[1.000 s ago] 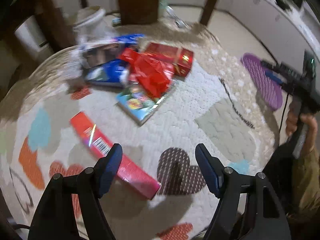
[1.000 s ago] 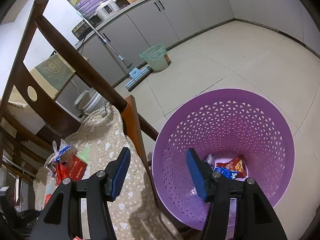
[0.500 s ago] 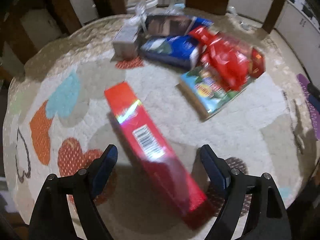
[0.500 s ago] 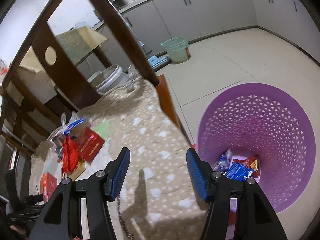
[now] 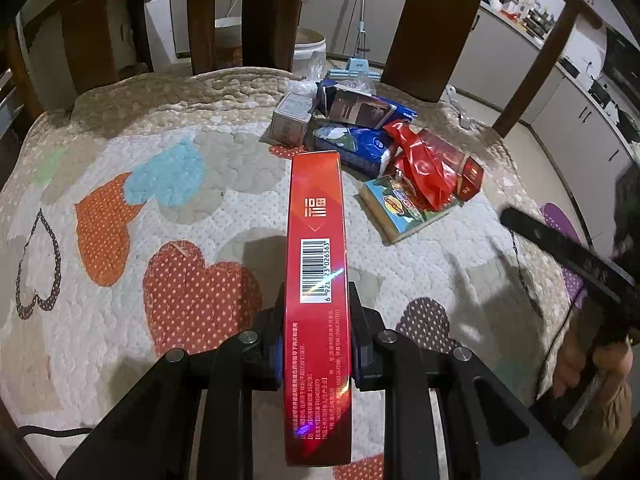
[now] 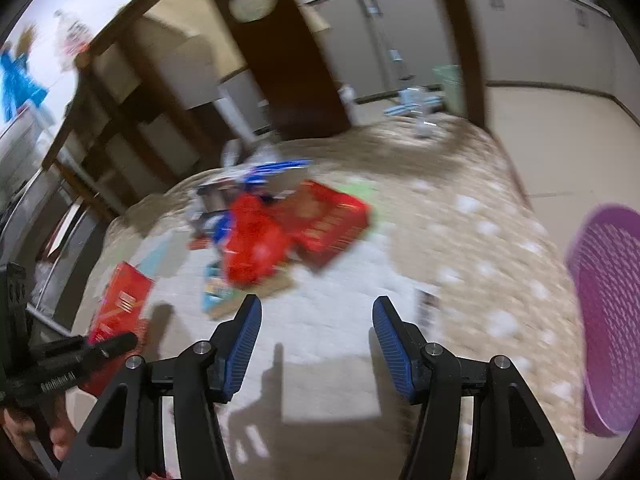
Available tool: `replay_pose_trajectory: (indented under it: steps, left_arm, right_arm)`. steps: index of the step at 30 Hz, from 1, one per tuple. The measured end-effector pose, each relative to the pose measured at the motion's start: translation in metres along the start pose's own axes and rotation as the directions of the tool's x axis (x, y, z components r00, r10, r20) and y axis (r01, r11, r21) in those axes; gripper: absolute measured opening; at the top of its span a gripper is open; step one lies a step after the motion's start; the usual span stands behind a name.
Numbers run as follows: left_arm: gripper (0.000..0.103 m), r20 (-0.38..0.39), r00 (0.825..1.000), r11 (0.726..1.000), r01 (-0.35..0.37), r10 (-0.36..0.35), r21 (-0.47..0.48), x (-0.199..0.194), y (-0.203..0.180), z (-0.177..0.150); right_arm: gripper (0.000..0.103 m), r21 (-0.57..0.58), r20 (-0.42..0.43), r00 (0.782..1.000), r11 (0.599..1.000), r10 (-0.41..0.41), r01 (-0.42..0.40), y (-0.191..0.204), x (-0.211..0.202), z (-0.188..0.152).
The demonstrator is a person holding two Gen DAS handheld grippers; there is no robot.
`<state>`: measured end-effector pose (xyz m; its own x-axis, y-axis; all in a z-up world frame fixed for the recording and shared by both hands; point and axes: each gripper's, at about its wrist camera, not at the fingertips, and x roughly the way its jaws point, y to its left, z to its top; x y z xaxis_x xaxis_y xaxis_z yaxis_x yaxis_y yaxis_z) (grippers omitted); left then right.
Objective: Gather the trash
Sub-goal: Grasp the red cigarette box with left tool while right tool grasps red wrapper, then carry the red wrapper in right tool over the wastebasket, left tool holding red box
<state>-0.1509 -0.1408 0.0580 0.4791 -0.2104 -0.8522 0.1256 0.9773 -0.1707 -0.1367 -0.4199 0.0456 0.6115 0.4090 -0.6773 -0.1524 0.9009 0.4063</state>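
My left gripper (image 5: 316, 344) is shut on a long red box (image 5: 318, 248) with a barcode, held on edge above the quilted table (image 5: 120, 280). The box also shows in the right wrist view (image 6: 120, 304). Beyond it lies a pile of trash: a red plastic bag (image 5: 424, 168), a blue packet (image 5: 352, 144), a colourful box (image 5: 404, 208), a small grey box (image 5: 290, 124). My right gripper (image 6: 316, 336) is open and empty above the table, facing the pile (image 6: 256, 240). The purple basket (image 6: 608, 320) stands off the table's right edge.
Dark wooden chair backs (image 5: 428, 28) stand around the far side of the table. A mop (image 5: 356, 68) and a white bucket (image 5: 308, 46) are on the floor behind. Kitchen cabinets (image 6: 520, 40) line the far wall.
My left gripper has closed on the red box and lifted it on edge. My right gripper has swung left from over the purple basket to over the table.
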Motion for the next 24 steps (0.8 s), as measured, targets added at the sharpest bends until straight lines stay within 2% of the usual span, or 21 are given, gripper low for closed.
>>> replay_pose_trajectory:
  steps: [5, 11, 15, 17, 18, 19, 21, 24]
  left_arm:
    - [0.022, 0.024, 1.000, 0.999, -0.002, 0.001, 0.045, -0.013, -0.001, -0.008]
    - [0.022, 0.032, 0.999, 0.999, 0.012, -0.013, 0.034, -0.019, 0.013, -0.016]
    - [0.022, 0.026, 1.000, 1.000, 0.014, -0.015, 0.028, -0.017, 0.019, -0.017]
    - [0.022, 0.028, 0.999, 0.999, 0.017, -0.017, 0.028, -0.017, 0.019, -0.017]
    - [0.022, 0.029, 0.999, 0.999, 0.019, -0.019, 0.028, -0.017, 0.019, -0.017]
    - [0.022, 0.030, 0.999, 0.999, 0.021, -0.022, 0.028, -0.018, 0.019, -0.016]
    - [0.022, 0.033, 0.999, 0.999, 0.022, -0.023, 0.028, -0.019, 0.018, -0.016]
    - [0.022, 0.027, 0.999, 0.999, 0.022, -0.023, 0.032, -0.017, 0.013, -0.014]
  right_arm:
    - [0.062, -0.136, -0.022, 1.000, 0.991, 0.017, -0.020, 0.047, 0.023, 0.020]
    - [0.059, -0.235, -0.096, 0.990, 0.969, -0.101, 0.076, 0.068, 0.078, 0.028]
    - [0.057, -0.257, -0.089, 0.982, 0.957, -0.166, 0.138, 0.073, 0.093, 0.033]
    - [0.032, -0.259, -0.083, 0.977, 0.950, -0.199, 0.171, 0.070, 0.095, 0.035]
    - [0.026, -0.240, -0.079, 0.978, 0.956, -0.194, 0.170, 0.066, 0.093, 0.037]
    - [0.011, -0.215, -0.085, 0.980, 0.964, -0.181, 0.159, 0.061, 0.090, 0.039]
    - [0.011, -0.129, -0.092, 0.990, 0.987, -0.106, 0.093, 0.047, 0.079, 0.043]
    - [0.010, -0.097, -0.065, 0.996, 0.993, -0.069, 0.062, 0.040, 0.061, 0.042]
